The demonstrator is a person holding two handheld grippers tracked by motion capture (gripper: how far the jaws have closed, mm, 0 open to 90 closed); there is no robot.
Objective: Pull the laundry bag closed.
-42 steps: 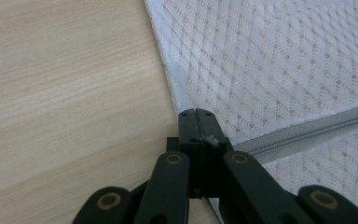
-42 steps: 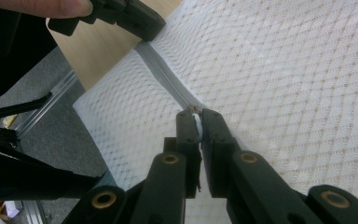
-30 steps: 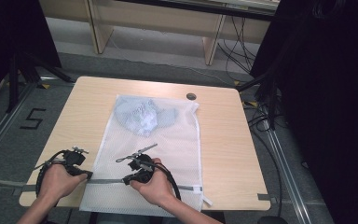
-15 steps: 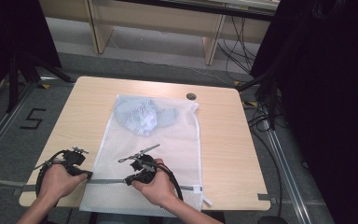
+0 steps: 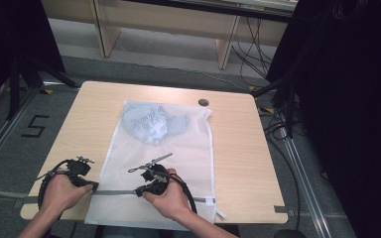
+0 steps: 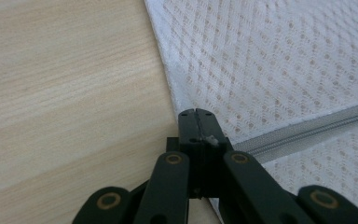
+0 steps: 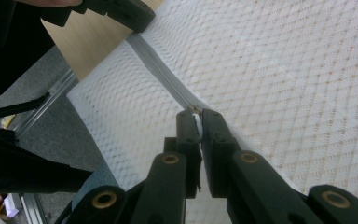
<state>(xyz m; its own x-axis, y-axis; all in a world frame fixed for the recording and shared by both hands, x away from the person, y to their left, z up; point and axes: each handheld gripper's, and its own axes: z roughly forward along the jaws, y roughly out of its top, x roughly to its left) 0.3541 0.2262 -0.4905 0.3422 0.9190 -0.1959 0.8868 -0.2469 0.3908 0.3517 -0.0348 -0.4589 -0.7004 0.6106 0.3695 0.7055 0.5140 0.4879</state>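
Note:
A white mesh laundry bag (image 5: pixel 178 148) lies flat on the wooden table (image 5: pixel 238 148), with a light blue garment (image 5: pixel 151 124) bunched inside its far end. A grey zipper (image 5: pixel 116 192) runs across the bag's near end. My left gripper (image 5: pixel 95 186) is shut on the bag's left edge where the zipper (image 6: pixel 307 133) ends, its jaws (image 6: pixel 196 114) pressed together. My right gripper (image 5: pixel 138 192) sits a short way along the zipper (image 7: pixel 158 65), jaws shut on the small white zipper pull (image 7: pixel 197 122). Farther along it in the right gripper view is the left gripper (image 7: pixel 121 11).
A round dark grommet (image 5: pixel 203 102) sits near the table's far edge. Grey tape strips (image 5: pixel 280 209) mark the table's near edge. Black cables loop from both grippers. The floor at left bears a "5" marking (image 5: pixel 34 126); dark equipment and cables stand at right.

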